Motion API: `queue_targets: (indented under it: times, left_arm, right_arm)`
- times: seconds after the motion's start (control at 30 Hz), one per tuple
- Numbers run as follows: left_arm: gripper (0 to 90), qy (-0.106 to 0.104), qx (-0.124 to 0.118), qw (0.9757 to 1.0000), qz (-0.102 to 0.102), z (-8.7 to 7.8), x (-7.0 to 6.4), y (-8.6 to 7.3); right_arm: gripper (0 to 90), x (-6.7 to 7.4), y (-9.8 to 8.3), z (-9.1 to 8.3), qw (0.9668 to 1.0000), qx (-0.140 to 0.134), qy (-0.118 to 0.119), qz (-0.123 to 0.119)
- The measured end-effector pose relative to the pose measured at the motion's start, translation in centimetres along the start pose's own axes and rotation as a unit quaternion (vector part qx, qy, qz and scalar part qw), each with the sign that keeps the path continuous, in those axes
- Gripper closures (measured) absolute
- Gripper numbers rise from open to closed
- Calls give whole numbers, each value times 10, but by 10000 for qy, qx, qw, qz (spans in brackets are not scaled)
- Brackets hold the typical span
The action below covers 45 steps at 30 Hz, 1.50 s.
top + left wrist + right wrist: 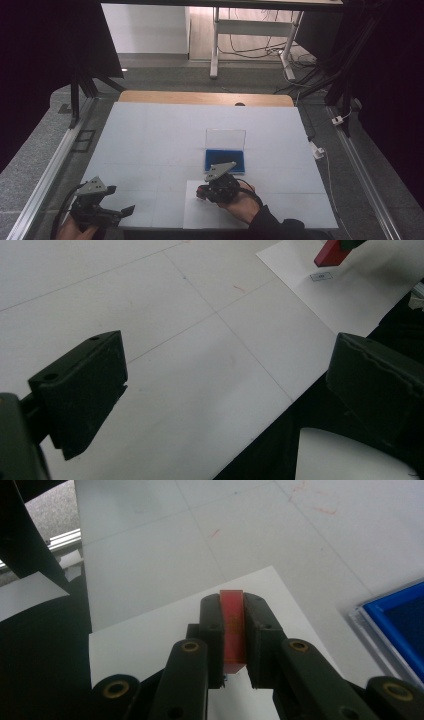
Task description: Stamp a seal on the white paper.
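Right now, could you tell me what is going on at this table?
A person holds a gripper in each hand. The right gripper is shut on a small red block above a white sheet, beside the open blue case. The left gripper waits open over the white table, holding nothing.

Your left tool (225,390): two black jaws standing wide apart, one at the lower left, one at the right edge, nothing between them. Beneath them, your bench (165,340): a white surface crossed by thin seam lines, with faint reddish marks and its near edge running diagonally toward the lower middle. Upper right: a white paper sheet (350,295) bearing a small printed label (321,276). Above the label, a red block (331,253), its upper end partly covered by something dark.
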State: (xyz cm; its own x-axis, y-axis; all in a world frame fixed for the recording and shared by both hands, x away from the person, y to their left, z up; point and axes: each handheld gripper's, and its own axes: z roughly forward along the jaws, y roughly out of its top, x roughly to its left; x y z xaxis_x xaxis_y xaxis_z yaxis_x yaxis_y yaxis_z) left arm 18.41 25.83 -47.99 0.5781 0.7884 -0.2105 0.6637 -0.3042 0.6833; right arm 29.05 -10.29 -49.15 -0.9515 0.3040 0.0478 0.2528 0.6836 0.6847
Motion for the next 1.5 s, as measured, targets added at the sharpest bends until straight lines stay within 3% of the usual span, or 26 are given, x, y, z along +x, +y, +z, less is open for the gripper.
queue_targets:
  times: [0.9, 1.5]
  left_arm:
    - [33, 15, 3, 10000, 23, 0, 0, 0]
    - [33, 7, -5, 10000, 8, 0, 0, 0]
  right_arm:
    - [800, -13, 4, -18, 9996, -160, -155, 155]
    - [799, -31, 2, -31, 9985, -246, -318, 382]
